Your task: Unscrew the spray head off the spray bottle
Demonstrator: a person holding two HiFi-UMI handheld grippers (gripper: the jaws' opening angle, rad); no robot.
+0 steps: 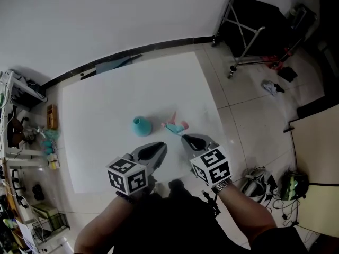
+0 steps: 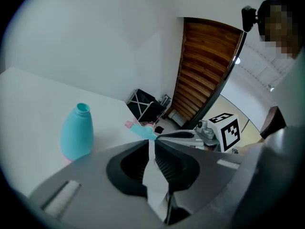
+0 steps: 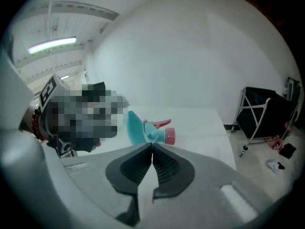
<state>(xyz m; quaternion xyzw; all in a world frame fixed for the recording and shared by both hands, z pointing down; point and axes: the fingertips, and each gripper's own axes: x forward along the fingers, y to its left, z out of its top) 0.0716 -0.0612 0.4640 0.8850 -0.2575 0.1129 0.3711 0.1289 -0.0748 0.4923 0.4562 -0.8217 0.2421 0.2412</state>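
Evidently the separation is done: the spray bottle (image 1: 142, 126) stands upright on the white table (image 1: 106, 105) with its neck (image 2: 83, 108) bare, and the spray head (image 1: 176, 126) lies on its side at the bottle's 3 o'clock, near it but not touching. Laid flat like that, the head cannot roll back against the bottle, and the bottle on its own base needs no support from you.

Your left tongs (image 1: 161, 147) sit at the bottle's 5 o'clock, apart from it. In the left gripper view only a thin slit shows between the jaws, with nothing in it. Your right tongs (image 1: 186, 138) sit at the spray head's 6 o'clock. Their jaws are pressed together on nothing, with the head just beyond the tips in the right gripper view and no contact that I can see.

I judge both tools clear because neither part needs holding. No hazard noted beyond the open neck, should the bottle hold liquid; I cannot tell whether it does.
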